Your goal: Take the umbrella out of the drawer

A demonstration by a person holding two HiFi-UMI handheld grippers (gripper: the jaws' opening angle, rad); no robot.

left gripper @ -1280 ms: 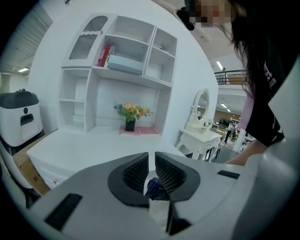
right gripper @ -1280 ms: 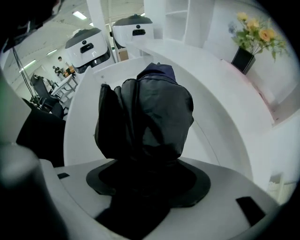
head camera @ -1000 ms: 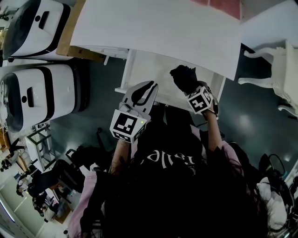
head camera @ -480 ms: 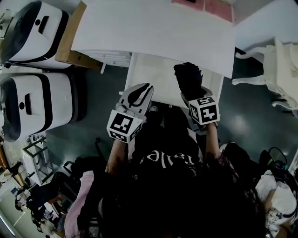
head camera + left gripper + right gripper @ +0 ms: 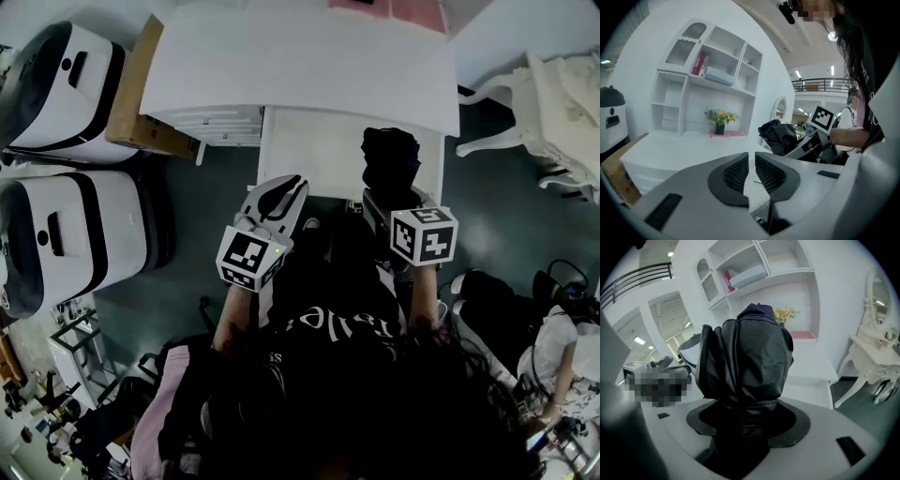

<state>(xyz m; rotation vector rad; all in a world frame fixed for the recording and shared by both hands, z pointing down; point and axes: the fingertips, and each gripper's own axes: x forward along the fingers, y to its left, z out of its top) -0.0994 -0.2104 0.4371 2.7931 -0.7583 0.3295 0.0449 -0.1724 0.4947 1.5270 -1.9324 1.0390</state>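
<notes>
A folded black umbrella [image 5: 390,161] is held above the right side of the open white drawer [image 5: 314,155], and my right gripper [image 5: 385,199] is shut on its lower end. In the right gripper view the umbrella [image 5: 750,355] stands bunched and upright, and it fills the gap where my right gripper [image 5: 747,414] clamps it. My left gripper [image 5: 281,190] hovers at the drawer's front edge with its jaws together and nothing between them. From my left gripper [image 5: 751,161], its own view shows the umbrella [image 5: 778,136] off to the right.
Two white, black-trimmed cases [image 5: 70,230] stand on the floor at the left beside a cardboard box [image 5: 141,89]. A white ornate chair [image 5: 553,103] is at the right. The white desk top [image 5: 300,56] lies beyond the drawer, and a shelf unit holds flowers [image 5: 720,116].
My right gripper has drawn back toward me and to the right with the umbrella in it. The left gripper has stayed shut at the drawer's front.
</notes>
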